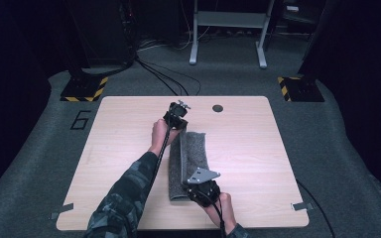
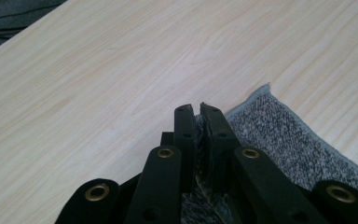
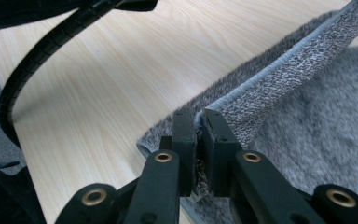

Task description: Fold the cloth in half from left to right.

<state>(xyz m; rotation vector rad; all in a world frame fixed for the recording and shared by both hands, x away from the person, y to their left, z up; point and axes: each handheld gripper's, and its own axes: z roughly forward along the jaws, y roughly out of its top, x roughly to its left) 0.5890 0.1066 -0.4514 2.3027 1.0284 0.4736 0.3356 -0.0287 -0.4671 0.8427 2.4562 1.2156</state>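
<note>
The left claw (image 2: pixel 198 109) pinches the far edge of a grey towel (image 1: pixel 188 158). The right claw (image 3: pixel 196 114) pinches the near edge. The towel lies in the middle of a light wooden table (image 1: pixel 129 144), one side folded up. A small dark hole (image 1: pixel 217 108) sits near the table's far edge. Grey carpet (image 1: pixel 39 148) and black cables (image 1: pixel 163 74) lie around.
</note>
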